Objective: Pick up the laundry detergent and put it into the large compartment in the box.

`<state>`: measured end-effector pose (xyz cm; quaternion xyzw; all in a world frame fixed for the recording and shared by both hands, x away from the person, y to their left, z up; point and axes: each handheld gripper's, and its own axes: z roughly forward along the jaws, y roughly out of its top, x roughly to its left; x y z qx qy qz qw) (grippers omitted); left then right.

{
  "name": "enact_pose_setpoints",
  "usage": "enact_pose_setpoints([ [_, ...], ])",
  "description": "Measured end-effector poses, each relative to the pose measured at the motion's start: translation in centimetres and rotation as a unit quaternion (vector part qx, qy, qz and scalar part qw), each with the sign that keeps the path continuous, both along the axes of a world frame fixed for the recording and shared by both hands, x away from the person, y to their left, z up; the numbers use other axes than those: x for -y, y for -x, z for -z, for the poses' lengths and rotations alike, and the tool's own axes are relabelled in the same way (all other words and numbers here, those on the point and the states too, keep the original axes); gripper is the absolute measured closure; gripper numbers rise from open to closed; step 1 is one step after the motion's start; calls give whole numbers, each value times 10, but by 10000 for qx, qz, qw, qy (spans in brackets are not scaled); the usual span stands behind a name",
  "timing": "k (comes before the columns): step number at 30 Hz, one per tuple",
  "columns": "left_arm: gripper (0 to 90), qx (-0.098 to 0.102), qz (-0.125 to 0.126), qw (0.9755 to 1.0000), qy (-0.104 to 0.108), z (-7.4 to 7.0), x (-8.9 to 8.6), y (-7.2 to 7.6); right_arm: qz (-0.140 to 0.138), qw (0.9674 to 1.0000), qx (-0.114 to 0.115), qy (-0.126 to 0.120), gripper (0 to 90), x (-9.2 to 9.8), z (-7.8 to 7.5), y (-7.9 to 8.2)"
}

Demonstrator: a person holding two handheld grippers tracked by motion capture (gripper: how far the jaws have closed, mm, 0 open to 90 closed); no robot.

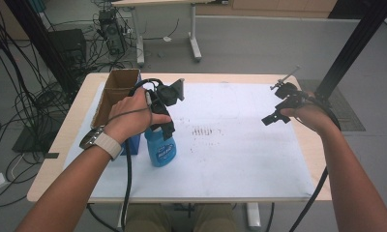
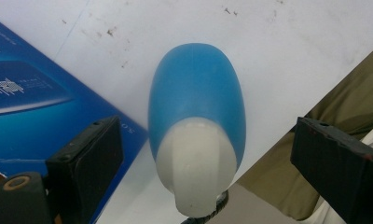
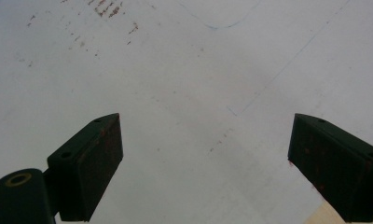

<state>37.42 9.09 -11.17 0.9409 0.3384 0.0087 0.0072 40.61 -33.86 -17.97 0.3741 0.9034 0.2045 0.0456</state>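
A blue spray bottle [image 1: 161, 149] with a white head stands on the white sheet [image 1: 240, 154] at the left of the table. My left gripper [image 1: 164, 126] hangs straight over it, pointing down. In the left gripper view the bottle [image 2: 196, 98] sits between the two black pads [image 2: 89, 170], with a gap on each side, so my left gripper [image 2: 208, 126] is open around it and not touching. My right gripper [image 1: 274, 117] hovers over the right part of the sheet. Its jaws stand wide apart with nothing between them, so my right gripper [image 3: 206, 121] is open over the bare, stained sheet [image 3: 189, 70].
A flat blue box [image 1: 133, 144] lies just left of the bottle, the same blue box [image 2: 26, 116] beside the left pad. An open cardboard box [image 1: 115, 92] stands behind it at the table's left. Brown smudges [image 1: 204, 130] mark the sheet's middle. The table's wooden edge [image 1: 56, 159] frames the sheet.
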Motion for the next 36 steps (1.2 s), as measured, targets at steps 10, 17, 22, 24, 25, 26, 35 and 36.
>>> enact_pose_setpoints([
  [10,99,7,-8,10000,13,0,-1,0,31,10000,-20,-12,101,2,1,1],
  [17,99,5,-10,10000,21,0,0,0,35,10000,-16,-10,101,3,1,1],
  [22,99,14,-21,10000,18,0,0,0,40,10000,-19,-14,101,3,1,1],
  [24,99,4,-14,10000,14,0,-1,0,37,10000,-19,-13,101,3,1,1],
  [25,99,12,-13,10000,16,0,-1,0,41,10000,-20,-15,101,4,1,1],
  [26,99,14,-17,10000,20,0,-1,0,41,10000,-20,-15,101,4,1,1],
  [35,99,31,-16,10000,33,-1,-1,2,44,10000,-17,-13,101,3,2,1],
  [36,99,27,-12,10000,33,-1,-1,2,44,10000,-20,-4,101,3,2,1],
])
